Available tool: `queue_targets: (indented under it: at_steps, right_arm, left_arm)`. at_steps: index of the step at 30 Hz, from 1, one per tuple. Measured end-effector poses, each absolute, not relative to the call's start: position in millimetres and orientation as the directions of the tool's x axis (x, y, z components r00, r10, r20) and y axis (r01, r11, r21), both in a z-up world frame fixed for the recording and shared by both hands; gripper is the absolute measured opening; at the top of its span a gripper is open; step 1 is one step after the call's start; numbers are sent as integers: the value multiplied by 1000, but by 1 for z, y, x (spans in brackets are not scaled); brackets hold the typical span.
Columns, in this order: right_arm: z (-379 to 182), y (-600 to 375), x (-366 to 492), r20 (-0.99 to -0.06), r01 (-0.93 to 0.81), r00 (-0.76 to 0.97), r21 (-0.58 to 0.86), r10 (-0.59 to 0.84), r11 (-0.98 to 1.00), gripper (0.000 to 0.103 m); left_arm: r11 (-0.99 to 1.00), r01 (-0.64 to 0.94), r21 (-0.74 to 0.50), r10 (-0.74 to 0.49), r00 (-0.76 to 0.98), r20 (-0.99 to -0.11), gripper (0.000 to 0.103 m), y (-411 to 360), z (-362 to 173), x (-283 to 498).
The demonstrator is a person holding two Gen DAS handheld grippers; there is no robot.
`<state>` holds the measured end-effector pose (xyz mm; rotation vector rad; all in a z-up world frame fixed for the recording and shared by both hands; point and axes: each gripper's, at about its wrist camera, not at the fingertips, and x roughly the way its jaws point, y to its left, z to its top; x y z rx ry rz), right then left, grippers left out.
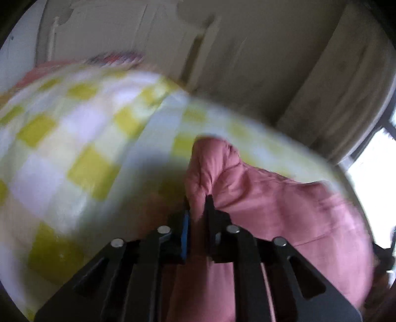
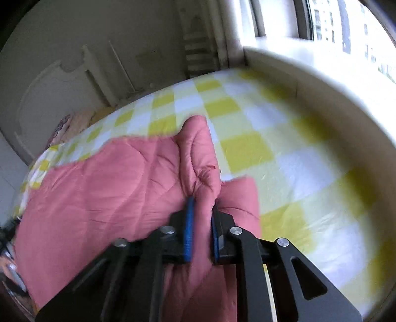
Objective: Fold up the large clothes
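Pink quilted cloth (image 2: 111, 178) lies bunched on a bed (image 2: 284, 148) spread with a yellow-and-white checked sheet, beside pale walls and a bright window (image 2: 321, 22). Both the left gripper (image 1: 198, 208) and right gripper (image 2: 201, 210) have their fingers pinched shut on folds of it.

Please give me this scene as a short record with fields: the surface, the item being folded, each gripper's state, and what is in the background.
surface: bed sheet, yellow and white checks
item: pink quilted garment, lying bunched on the sheet
left gripper: shut on a raised fold of the garment
right gripper: shut on a raised fold of the garment
background: window at upper right, pale wall behind the bed
image quality: left wrist view is blurred
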<state>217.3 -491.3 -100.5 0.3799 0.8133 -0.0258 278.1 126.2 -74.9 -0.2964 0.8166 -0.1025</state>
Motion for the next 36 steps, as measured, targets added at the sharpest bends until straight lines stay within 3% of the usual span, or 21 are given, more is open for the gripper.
queue_targets:
  at_steps: [2, 3, 4, 6, 7, 8, 10, 12, 15, 17, 20, 23, 24, 25, 28, 36]
  right_arm:
    - [-98, -498, 215, -695, 182, 705, 369, 140, 911, 19]
    - [-93, -501, 214, -700, 184, 698, 379, 151, 907, 21]
    - [-87, -504, 211, -706, 179, 688, 389, 167, 904, 26]
    - [-67, -512, 202, -665, 152, 712, 458, 224, 876, 51]
    - [-59, -515, 197, -631, 140, 741, 479, 229, 866, 81]
    - [-42, -515, 186, -573, 118, 790, 492, 218, 863, 99]
    - [-8, -499, 166, -441, 23, 872, 472, 213, 881, 99]
    - [18, -465, 163, -436, -50, 872, 375, 224, 926, 99]
    - [34, -403, 164, -451, -130, 869, 187, 203, 974, 99]
    - [30, -368, 171, -486, -160, 856, 79, 178, 984, 99]
    - [3, -330, 198, -576, -199, 801, 6, 166, 980, 98]
    - [-78, -307, 237, -733, -208, 679, -141, 39, 968, 99]
    - [-94, -315, 242, -733, -212, 671, -39, 116, 977, 99]
    - [-97, -321, 248, -741, -187, 659, 5, 129, 982, 99]
    - [-95, -326, 254, -754, -176, 645, 14, 126, 984, 99]
    - [-97, -324, 255, -748, -176, 647, 37, 144, 984, 99]
  left_arm:
    - [937, -44, -346, -220, 695, -684, 17, 135, -72, 275]
    - [936, -51, -348, -212, 708, -673, 31, 137, -66, 272]
    - [945, -53, -322, -186, 723, -665, 56, 138, -57, 269]
    - [960, -95, -262, -86, 793, -603, 84, 142, -33, 252]
    - [958, -114, -261, -43, 849, -527, 91, 145, -17, 237]
    - [957, -113, -267, -32, 874, -485, 95, 144, -6, 228]
    - [961, -70, -267, -51, 906, -420, 99, 131, 19, 213]
    - [975, -11, -220, -80, 912, -403, 100, 103, 35, 209]
    - [996, 77, -53, -92, 917, -389, 101, 46, 45, 203]
    - [988, 114, 107, -61, 911, -408, 101, 0, 38, 211]
    - [970, 132, 203, -21, 883, -469, 101, -35, 15, 233]
    - [942, 135, 307, 67, 822, -566, 101, -49, -43, 265]
    - [946, 179, 271, 56, 734, -677, 101, -50, -69, 284]
    - [957, 177, 230, 40, 704, -709, 101, -43, -75, 292]
    - [974, 157, 161, 14, 675, -738, 101, -30, -77, 306]
    - [976, 161, 150, 5, 665, -746, 101, -29, -81, 309]
